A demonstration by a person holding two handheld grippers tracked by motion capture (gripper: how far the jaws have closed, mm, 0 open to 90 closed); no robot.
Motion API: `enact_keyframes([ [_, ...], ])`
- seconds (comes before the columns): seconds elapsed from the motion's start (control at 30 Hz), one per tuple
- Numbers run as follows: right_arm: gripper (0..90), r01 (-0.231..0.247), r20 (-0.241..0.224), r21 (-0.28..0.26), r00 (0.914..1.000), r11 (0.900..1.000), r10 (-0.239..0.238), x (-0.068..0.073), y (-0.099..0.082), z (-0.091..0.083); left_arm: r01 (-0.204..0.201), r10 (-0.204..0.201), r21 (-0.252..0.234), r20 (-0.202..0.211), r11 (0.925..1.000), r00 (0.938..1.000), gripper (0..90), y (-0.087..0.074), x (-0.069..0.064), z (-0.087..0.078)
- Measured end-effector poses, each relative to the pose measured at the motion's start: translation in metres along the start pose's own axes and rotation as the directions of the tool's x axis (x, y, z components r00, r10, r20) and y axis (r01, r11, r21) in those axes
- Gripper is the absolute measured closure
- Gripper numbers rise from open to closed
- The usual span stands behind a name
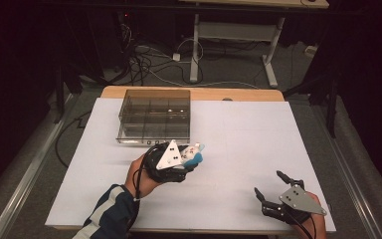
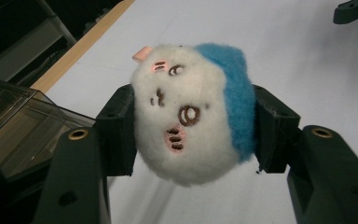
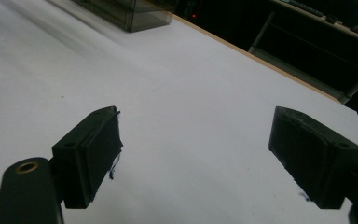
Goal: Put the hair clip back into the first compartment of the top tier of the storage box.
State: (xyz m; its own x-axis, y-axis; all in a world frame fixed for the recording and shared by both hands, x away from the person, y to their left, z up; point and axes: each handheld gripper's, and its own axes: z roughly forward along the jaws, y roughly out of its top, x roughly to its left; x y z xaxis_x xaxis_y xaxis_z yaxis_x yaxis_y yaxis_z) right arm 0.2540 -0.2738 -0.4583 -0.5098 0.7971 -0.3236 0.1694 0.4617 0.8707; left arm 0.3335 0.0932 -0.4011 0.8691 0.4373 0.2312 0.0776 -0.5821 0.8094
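White-and-blue plush toy [image 2: 193,116], unlabelled

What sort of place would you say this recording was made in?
Probably a lab or workshop set up for recording: a white-covered table in a dark room, loose cables on the carpet behind it, and a second desk frame beyond.

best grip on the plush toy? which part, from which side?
Across its round middle, one pad on the white face side, one on the blue patch, as the left hand-held gripper holds the plush toy now. It is a soft ball with no handle, so the widest part seats best; the small pink tab on top is likely too slight.
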Motion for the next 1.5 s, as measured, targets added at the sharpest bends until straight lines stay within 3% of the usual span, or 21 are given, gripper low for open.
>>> enact_keyframes([
  [0.3,17.1,0.003,-0.004,0.001,1.0000,1.0000,-0.003,0.000,0.000,0.000,-0.004,0.004,-0.005,-0.020,1.0000,0.9998,40.8,-0.001,0.005,-0.004],
  [1.13,17.1,0.005,-0.003,0.004,1.0000,1.0000,-0.005,0.000,-0.001,0.000,0.040,-0.042,-0.028,-0.073,0.9988,0.9964,40.8,-0.012,0.031,-0.025],
  [1.5,17.1,0.011,-0.008,0.006,0.9999,0.9999,-0.011,0.000,-0.001,0.000,0.064,-0.068,-0.036,-0.114,0.9973,0.9912,40.7,-0.020,0.044,-0.034],
])
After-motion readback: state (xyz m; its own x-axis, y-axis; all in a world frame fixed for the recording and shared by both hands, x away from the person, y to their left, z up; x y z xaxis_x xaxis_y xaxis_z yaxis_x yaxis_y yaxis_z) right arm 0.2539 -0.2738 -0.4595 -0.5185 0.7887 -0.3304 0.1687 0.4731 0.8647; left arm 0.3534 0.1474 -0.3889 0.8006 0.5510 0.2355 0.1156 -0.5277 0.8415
